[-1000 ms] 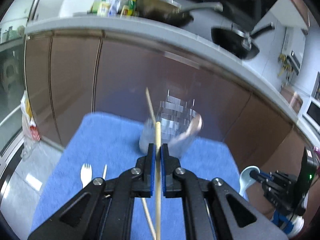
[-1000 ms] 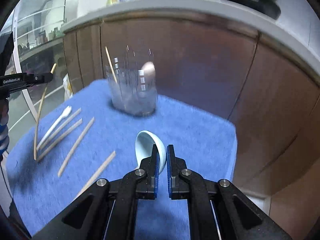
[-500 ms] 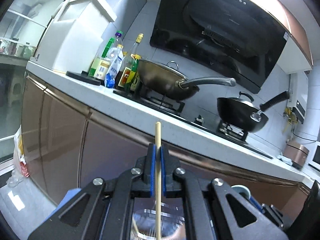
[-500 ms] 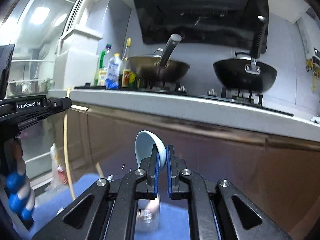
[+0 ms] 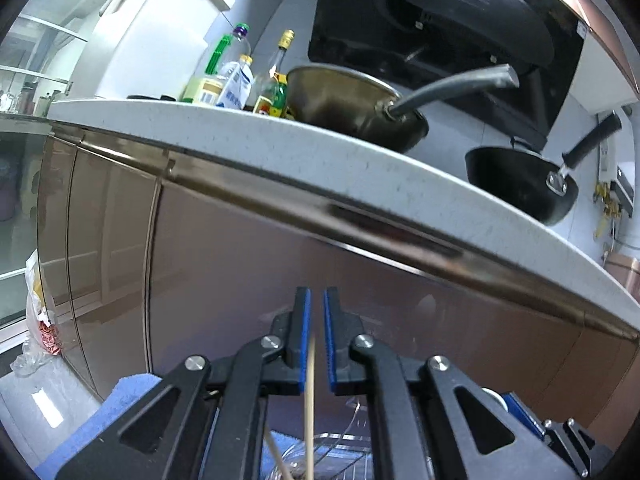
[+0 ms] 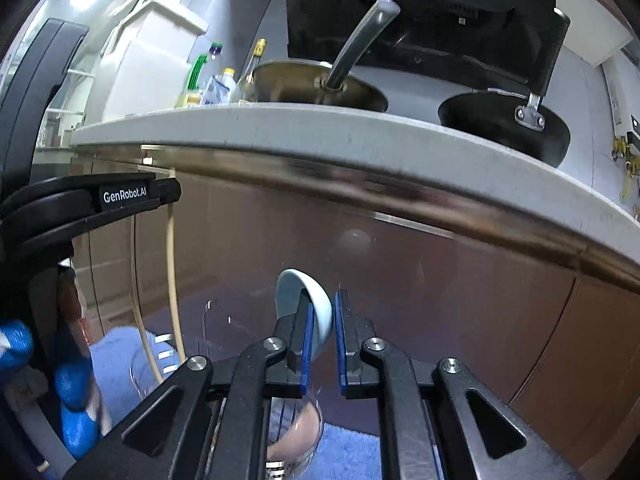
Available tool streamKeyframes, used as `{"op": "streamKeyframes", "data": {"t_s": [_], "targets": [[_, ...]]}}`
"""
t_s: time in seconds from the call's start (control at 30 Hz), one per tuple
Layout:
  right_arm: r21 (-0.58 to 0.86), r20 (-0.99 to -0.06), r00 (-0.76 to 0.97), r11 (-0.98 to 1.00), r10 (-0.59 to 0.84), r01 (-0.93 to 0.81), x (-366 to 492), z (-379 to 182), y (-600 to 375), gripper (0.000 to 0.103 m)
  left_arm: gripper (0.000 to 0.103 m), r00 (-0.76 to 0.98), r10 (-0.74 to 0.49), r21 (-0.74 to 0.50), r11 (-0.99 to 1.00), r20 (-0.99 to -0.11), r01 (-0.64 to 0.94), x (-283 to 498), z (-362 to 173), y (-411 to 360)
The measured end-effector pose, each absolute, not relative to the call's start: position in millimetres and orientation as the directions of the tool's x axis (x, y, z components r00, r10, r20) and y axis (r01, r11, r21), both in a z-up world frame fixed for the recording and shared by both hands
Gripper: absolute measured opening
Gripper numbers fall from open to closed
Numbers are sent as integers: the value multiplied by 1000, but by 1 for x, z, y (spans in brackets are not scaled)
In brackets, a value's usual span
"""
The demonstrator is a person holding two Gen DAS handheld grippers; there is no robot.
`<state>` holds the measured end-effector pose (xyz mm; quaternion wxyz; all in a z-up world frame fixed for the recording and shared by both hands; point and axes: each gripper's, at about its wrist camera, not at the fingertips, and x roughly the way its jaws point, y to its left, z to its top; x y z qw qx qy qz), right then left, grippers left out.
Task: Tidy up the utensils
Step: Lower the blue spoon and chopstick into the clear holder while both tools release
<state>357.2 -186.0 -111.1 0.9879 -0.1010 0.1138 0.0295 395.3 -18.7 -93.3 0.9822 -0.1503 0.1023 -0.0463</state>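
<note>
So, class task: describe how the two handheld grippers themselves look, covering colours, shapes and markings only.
Both the left gripper and right gripper are matte black, with flat blue pads lining two parallel fingers, angular linkage arms with triangular cut-outs, and silver pivot bolts. Seen from the right wrist, the left gripper's side carries white "GenRobot.AI" lettering.

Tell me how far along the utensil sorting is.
One chopstick already leans in the clear holder. The open left gripper has a second chopstick blurred between its pads above the holder; the right gripper holds a spoon, not yet in.
</note>
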Motion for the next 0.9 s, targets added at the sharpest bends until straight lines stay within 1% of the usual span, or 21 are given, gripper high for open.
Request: {"op": "streamKeyframes", "data": {"t_s": [0.03,0.07,0.1,0.13,0.33,0.47,0.6,0.67,0.77,0.9], "targets": [[-185,-236,971,979,39,-84,357,-112,-187,18,11,973,-129,-304,950,-191,66,394,-94,-19],[-175,-240,970,981,43,-87,355,-112,-188,26,15,971,-138,-302,950,-194,74,392,-94,-18],[-168,-242,969,982,47,-89,353,-112,-189,30,18,970,-143,-293,952,-195,82,389,-93,-18],[-165,-243,969,982,46,-88,351,-113,-190,36,18,970,-144,-288,954,-196,83,386,-92,-18],[-129,-278,959,987,55,-94,328,-105,-198,36,20,962,-149,-277,957,-228,83,355,-82,-7],[-95,-303,951,991,63,-96,304,-95,-201,36,28,952,-135,-257,964,-274,63,325,-76,4],[-84,-320,946,993,47,-78,272,-83,-199,38,29,932,-133,-204,977,-336,66,291,-78,10],[-79,-329,943,994,43,-73,251,-79,-197,45,29,924,-130,-179,982,-361,68,275,-81,10],[-79,-340,939,993,52,-83,225,-75,-195,45,29,911,-126,-146,987,-392,73,252,-84,12],[-91,-349,936,992,52,-88,192,-73,-193,45,29,896,-130,-138,987,-424,78,222,-84,17]]}}
